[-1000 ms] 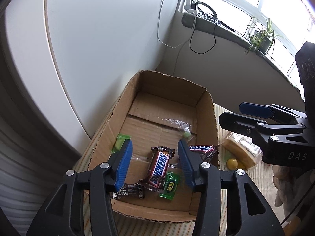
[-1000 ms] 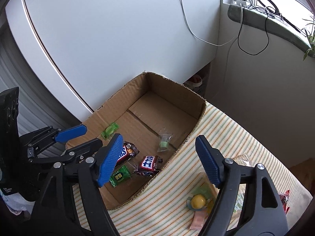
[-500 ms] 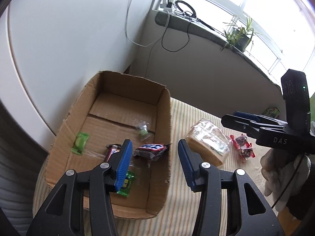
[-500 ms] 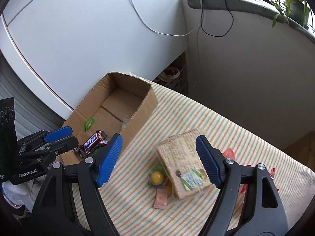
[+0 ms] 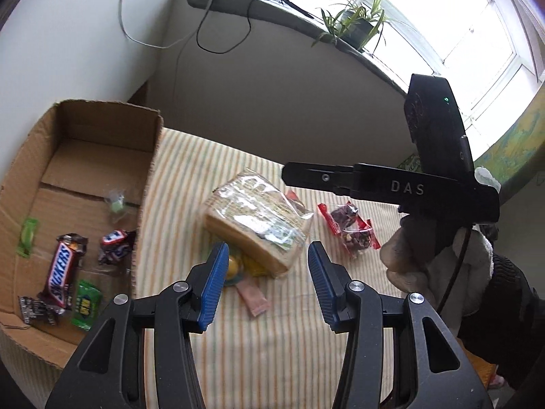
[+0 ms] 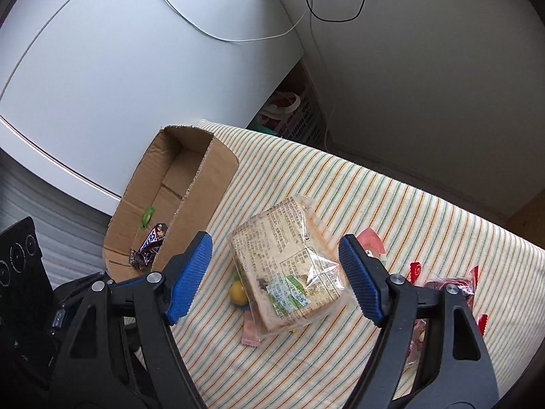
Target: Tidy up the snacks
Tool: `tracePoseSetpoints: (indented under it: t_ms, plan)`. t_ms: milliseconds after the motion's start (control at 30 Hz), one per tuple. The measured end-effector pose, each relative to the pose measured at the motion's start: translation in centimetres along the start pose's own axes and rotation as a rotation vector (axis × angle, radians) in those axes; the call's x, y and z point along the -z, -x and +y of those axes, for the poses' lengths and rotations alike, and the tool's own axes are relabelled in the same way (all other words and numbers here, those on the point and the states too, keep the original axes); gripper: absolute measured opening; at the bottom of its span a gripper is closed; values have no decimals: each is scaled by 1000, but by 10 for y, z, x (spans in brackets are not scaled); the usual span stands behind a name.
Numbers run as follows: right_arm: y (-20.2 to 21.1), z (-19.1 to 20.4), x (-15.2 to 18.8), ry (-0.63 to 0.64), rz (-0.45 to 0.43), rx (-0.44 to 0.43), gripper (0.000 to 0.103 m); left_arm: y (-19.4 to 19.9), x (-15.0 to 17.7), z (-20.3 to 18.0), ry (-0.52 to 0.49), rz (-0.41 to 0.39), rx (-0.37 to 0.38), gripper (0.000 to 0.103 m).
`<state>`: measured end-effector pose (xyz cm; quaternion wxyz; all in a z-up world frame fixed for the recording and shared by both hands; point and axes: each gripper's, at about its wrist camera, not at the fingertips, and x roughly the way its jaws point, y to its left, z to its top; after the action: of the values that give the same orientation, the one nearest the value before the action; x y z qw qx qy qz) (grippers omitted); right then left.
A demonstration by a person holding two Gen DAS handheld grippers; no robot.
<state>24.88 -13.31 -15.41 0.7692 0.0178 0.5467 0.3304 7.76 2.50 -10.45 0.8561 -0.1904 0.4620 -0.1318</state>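
Small sweets boxed, big pack left

My cardboard box (image 5: pixel 102 129) holds the Snickers bar (image 5: pixel 63 269) and small candies; the wrapped bread pack (image 6: pixel 289 266), yellow candy (image 6: pixel 237 292) and red packets (image 5: pixel 351 231) (unsorted) wait on the striped cloth (image 6: pixel 391 204). Both my left gripper (image 5: pixel 265 283) and right gripper (image 6: pixel 276 272) are spread, empty.

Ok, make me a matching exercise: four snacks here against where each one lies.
Things:
1. Snickers bar
2. wrapped sandwich
3. yellow ball
4. red packet

Places:
A. on the cloth, right of the sandwich in the left wrist view
B. inside the box
C. mid-cloth, framed by the right gripper's open jaws
D. tucked against the sandwich's box-side edge

Pairs: 1-B, 2-C, 3-D, 4-A
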Motion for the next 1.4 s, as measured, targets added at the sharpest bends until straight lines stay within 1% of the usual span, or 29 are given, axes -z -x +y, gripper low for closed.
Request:
tracePoseSetpoints:
  t_ms: [100, 167, 300, 400, 533, 700, 767, 833, 900, 1000, 1167, 1200, 1267, 1400]
  plan:
    - [-12, -5, 1, -18, 35, -34, 79, -14, -2, -3, 16, 34, 16, 47]
    - [-19, -9, 2, -25, 56, -41, 79, -24, -3, -1, 39, 58, 19, 47]
    - [-30, -19, 2, -56, 85, -56, 79, -43, -2, 11, 121, 112, 38, 47]
    - [-38, -23, 4, -69, 107, -83, 79, -52, -3, 18, 159, 125, 31, 47]
    - [-44, -25, 4, -75, 116, -95, 79, -60, -4, 25, 196, 140, 20, 47]
    - [-49, -30, 4, -84, 135, -108, 79, -72, -6, 31, 219, 146, 13, 47]
    - [-53, -30, 3, -86, 146, -110, 79, -75, -7, 31, 220, 143, 8, 47]
    - [-56, -33, 4, -93, 152, -99, 73, -79, -7, 30, 225, 143, 10, 47]
    - [-57, -37, 4, -108, 150, -108, 69, -82, -7, 32, 232, 146, 12, 47]
    - [-57, -41, 4, -121, 149, -133, 69, -86, -6, 32, 239, 147, 18, 48]
    - [-54, -45, 8, -160, 137, -162, 69, -89, -8, 30, 220, 141, 28, 49]
    - [-54, -44, 9, -164, 139, -166, 69, -87, -10, 28, 211, 140, 28, 51]
    - [-53, -43, 11, -163, 143, -159, 68, -85, -11, 24, 187, 132, 17, 51]
    - [-48, -42, 14, -171, 138, -161, 68, -81, -16, 19, 171, 111, 17, 51]
